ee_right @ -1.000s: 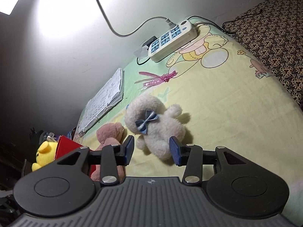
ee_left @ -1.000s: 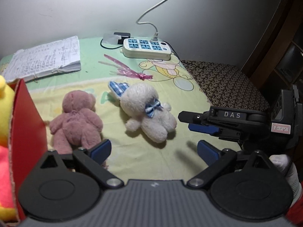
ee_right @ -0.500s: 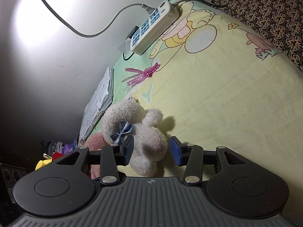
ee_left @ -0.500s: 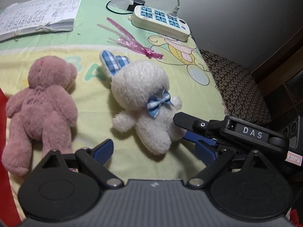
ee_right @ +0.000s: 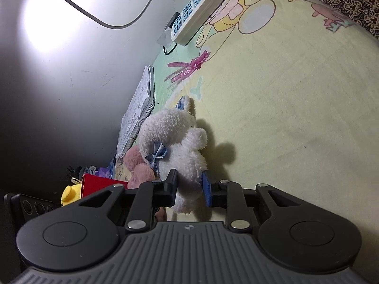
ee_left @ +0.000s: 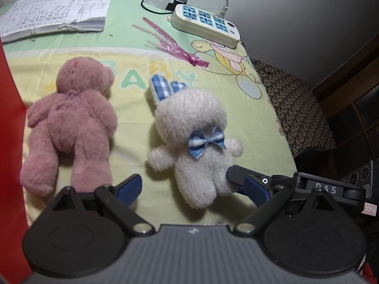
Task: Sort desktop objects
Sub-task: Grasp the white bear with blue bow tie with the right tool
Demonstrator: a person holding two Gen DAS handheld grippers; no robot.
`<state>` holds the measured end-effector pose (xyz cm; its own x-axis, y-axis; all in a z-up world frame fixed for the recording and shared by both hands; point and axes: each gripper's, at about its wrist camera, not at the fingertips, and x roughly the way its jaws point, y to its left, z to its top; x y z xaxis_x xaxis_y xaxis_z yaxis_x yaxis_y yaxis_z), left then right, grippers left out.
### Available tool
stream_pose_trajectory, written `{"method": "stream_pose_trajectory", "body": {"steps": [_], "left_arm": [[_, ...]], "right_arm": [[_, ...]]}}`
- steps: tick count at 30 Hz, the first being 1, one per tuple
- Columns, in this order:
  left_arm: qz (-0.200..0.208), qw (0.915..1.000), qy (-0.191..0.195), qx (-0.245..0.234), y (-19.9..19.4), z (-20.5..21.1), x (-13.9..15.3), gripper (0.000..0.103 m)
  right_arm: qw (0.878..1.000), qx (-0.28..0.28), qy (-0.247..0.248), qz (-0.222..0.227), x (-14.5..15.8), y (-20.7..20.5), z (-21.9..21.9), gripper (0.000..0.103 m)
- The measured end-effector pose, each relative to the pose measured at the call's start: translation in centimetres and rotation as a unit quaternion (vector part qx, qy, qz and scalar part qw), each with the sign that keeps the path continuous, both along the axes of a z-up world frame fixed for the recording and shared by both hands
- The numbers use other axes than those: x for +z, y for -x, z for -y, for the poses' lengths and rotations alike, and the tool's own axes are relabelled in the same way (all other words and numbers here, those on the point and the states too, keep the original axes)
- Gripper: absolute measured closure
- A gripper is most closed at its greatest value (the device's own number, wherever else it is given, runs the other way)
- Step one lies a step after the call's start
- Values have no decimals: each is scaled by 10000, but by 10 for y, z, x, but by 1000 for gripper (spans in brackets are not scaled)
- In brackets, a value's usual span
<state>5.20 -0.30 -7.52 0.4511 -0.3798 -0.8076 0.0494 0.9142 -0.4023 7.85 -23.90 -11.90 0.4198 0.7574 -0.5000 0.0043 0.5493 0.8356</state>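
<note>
A white plush bunny [ee_left: 189, 123] with a blue checked bow lies on the yellow sheet [ee_left: 132, 123]. A pink teddy [ee_left: 68, 123] lies face down to its left. My right gripper [ee_right: 188, 187] comes in low from the right. Its jaws are closing, and the pads press on the bunny's [ee_right: 180, 146] lower body. One of its black fingers [ee_left: 239, 174] shows against the bunny's leg. My left gripper [ee_left: 193, 190] hangs open above the bunny's legs. Its pads touch nothing.
At the back lie a notebook [ee_left: 59, 16], a white power strip [ee_left: 206, 22] with its cable, and a pink ribbon [ee_left: 175, 47]. A red box wall [ee_left: 9, 118] stands at the left, with a yellow plush [ee_right: 68, 193] beside it. Dark patterned cloth [ee_left: 296, 108] borders the sheet on the right.
Both grippers came down closer to the toys. The right gripper's jaws narrowed from wide apart to pressing on the white bunny's lower body. The left gripper stayed open.
</note>
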Motion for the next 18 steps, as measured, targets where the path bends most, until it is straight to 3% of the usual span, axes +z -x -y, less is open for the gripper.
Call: {"method": "stream_pose_trajectory", "body": {"steps": [4,9,18], "left_arm": [[-107,9994,-314,-109,10,6,-3,10],[-156,9979,-597,-187,13,17,-4,10],[-327,9954,-893,-120,12,23,-6,10]], "right_arm": [[9996,47,-58,-281,-4,25,11,79],[9992,190,154,-304,0,47,11,78],[9976,-101,674,123,22,41,17,73]]}}
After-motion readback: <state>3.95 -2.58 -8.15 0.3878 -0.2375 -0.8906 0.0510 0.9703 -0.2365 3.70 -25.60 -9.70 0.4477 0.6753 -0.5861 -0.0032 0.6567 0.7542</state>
